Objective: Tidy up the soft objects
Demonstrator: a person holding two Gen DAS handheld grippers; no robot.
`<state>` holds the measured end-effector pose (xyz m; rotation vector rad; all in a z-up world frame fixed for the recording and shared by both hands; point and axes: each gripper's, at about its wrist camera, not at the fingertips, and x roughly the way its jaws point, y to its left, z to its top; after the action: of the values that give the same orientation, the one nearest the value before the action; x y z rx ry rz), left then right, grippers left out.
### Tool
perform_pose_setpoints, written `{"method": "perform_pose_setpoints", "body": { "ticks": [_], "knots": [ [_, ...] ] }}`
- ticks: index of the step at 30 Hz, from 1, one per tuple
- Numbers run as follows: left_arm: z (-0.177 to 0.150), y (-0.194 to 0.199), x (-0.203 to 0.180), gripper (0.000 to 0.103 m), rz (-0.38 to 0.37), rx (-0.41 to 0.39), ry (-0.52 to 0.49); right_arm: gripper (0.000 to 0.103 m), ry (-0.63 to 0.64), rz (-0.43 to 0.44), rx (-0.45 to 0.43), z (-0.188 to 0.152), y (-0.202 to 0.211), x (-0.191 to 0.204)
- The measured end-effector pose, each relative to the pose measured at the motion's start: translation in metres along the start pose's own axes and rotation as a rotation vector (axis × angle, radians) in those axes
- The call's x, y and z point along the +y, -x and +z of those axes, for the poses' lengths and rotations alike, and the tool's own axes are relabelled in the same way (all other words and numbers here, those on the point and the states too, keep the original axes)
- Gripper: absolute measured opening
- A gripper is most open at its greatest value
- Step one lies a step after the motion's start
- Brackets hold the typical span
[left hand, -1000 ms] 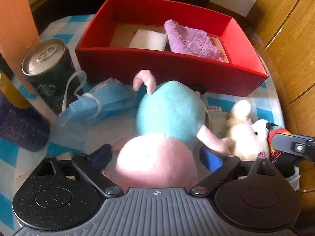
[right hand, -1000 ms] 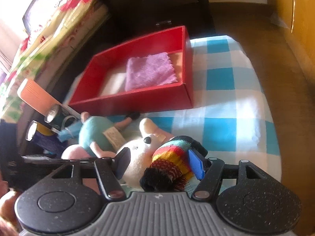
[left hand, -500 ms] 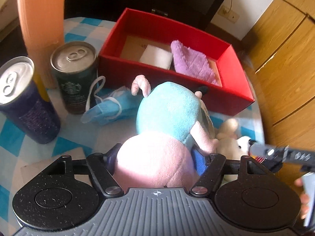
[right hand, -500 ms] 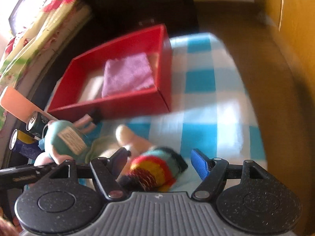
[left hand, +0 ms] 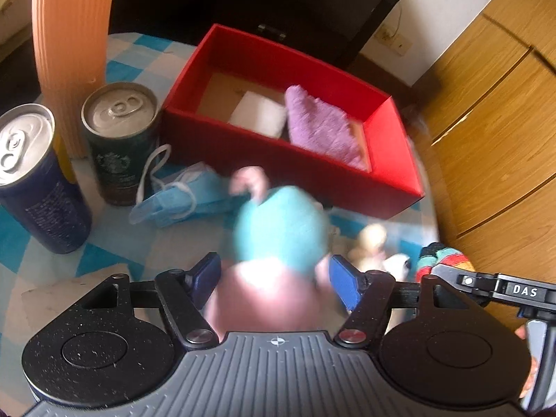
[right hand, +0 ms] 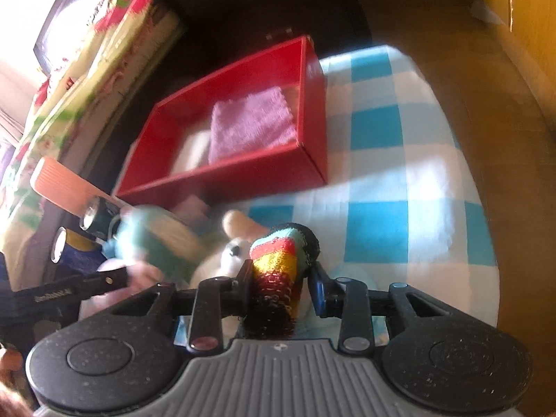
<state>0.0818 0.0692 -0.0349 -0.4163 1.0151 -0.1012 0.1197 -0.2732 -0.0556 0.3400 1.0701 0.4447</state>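
My left gripper [left hand: 274, 281] has its jaws closing on the pink head of a pink and teal plush toy [left hand: 281, 229], with both pads against it; the toy is blurred and hangs just above the checked cloth. In the right wrist view the jaws of my right gripper [right hand: 281, 281] are closing on a rainbow-striped sock [right hand: 278, 264], pads pressed to its sides. A white plush animal [right hand: 226, 257] lies beside the sock. Behind stands the red box [left hand: 295, 160], holding a purple cloth [left hand: 323, 128] and a white pad [left hand: 259, 116].
A blue face mask [left hand: 187, 198] lies in front of the box. A green can [left hand: 121, 139], a dark blue can [left hand: 31, 173] and a tall orange ribbed vase [left hand: 69, 34] stand at the left. Wooden cabinets [left hand: 486, 139] rise to the right of the table edge.
The left gripper closed around the plush toy's head and rose with it. The right gripper's jaws drew in from wide apart onto the striped sock.
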Motion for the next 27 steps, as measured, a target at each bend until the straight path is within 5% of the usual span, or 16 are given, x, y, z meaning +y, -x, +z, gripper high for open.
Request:
{"method": "perform_pose_setpoints", "body": {
  "ticks": [4, 11, 16, 18, 27],
  "knots": [
    [-0.001, -0.006, -0.004, 0.065, 0.065, 0.02, -0.051, 0.01, -0.005, 0.023, -0.024, 0.003, 0.007, 0.002],
    [-0.001, -0.04, -0.014, 0.092, 0.154, 0.122, -0.12, 0.01, 0.01, 0.051, 0.001, 0.0, 0.003, 0.009],
    [-0.011, -0.069, -0.021, 0.087, 0.239, 0.169, -0.167, 0.01, -0.01, 0.062, 0.021, -0.001, -0.001, 0.003],
    [-0.008, -0.065, -0.02, 0.075, 0.224, 0.143, -0.127, 0.01, -0.01, 0.071, 0.019, -0.002, 0.001, 0.004],
    [-0.007, -0.038, -0.005, 0.073, 0.151, 0.096, -0.057, 0.01, -0.033, 0.095, -0.025, 0.004, 0.012, 0.001]
  ]
}}
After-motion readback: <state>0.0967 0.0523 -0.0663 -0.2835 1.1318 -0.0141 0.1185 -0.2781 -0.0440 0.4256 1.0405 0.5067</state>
